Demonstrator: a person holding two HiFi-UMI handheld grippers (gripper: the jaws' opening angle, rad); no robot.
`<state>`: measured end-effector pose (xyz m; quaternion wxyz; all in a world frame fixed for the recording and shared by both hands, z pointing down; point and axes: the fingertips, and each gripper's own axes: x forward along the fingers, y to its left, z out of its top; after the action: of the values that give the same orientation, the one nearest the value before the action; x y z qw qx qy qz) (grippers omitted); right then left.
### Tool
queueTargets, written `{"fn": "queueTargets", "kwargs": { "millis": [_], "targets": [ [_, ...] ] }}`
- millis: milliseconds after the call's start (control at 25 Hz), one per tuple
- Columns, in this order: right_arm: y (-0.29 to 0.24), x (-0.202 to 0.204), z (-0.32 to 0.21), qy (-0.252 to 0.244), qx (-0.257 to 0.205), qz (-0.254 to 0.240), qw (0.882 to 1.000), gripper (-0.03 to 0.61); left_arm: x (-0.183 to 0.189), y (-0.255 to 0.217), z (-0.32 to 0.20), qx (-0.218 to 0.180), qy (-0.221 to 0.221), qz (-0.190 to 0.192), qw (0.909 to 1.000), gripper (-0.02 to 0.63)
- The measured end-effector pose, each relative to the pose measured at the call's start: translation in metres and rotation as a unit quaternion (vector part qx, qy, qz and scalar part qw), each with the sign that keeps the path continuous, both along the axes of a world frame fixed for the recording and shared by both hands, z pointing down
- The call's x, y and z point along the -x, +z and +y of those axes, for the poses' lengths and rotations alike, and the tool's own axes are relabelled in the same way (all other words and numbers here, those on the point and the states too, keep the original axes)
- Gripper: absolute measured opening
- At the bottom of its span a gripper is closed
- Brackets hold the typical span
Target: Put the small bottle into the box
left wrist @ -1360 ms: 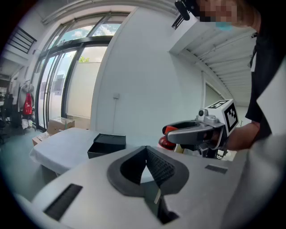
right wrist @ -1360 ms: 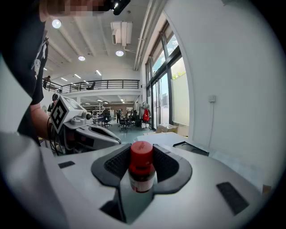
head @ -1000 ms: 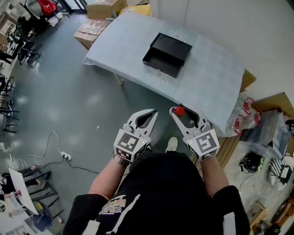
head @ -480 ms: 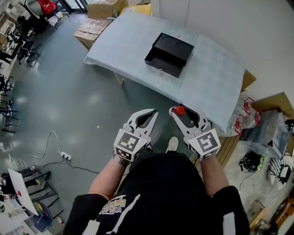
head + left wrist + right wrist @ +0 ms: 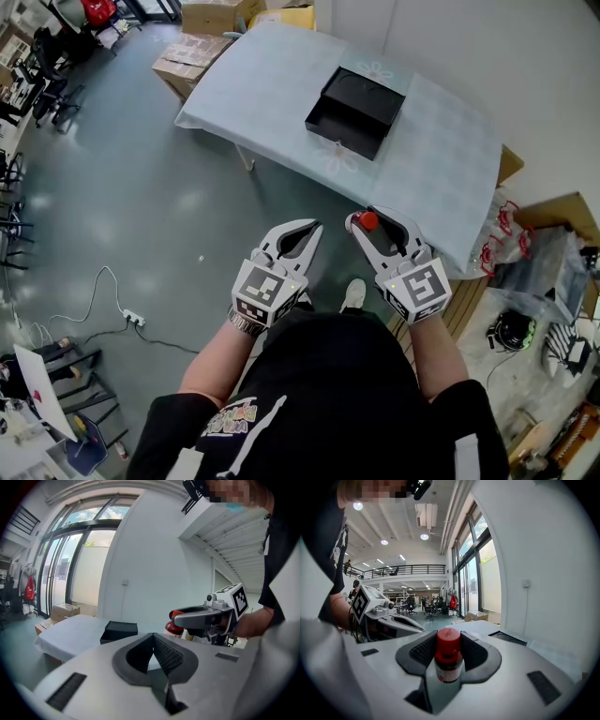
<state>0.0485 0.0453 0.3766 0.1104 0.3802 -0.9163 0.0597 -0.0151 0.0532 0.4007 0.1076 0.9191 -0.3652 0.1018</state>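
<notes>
Your right gripper (image 5: 365, 220) is clamped on the bottle (image 5: 448, 660); the left gripper (image 5: 312, 230) is closed, empty. The box (image 5: 356, 111) sits well ahead on the tabletop (image 5: 441, 159), seemingly open-topped. Carry it upright and lower inside before releasing.

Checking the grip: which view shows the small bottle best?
Right gripper view: the small bottle stands upright between the jaws, label visible. Head view shows only its red cap; left gripper view, a red sliver.

We are clamping the small red-capped bottle (image 5: 448, 667) between our right gripper's (image 5: 448, 639) jaws; our left gripper (image 5: 415, 626) is hovering alongside.
</notes>
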Motion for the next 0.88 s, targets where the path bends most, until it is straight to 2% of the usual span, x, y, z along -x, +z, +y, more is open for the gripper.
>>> {"fn": "queueTargets", "kwargs": {
  "millis": [880],
  "targets": [
    [0.006,0.098,-0.038,0.009,0.0,0.002,1.0,0.155,0.093,0.001,-0.03,-0.009,0.01,0.003,0.9999,0.008]
  ]
}}
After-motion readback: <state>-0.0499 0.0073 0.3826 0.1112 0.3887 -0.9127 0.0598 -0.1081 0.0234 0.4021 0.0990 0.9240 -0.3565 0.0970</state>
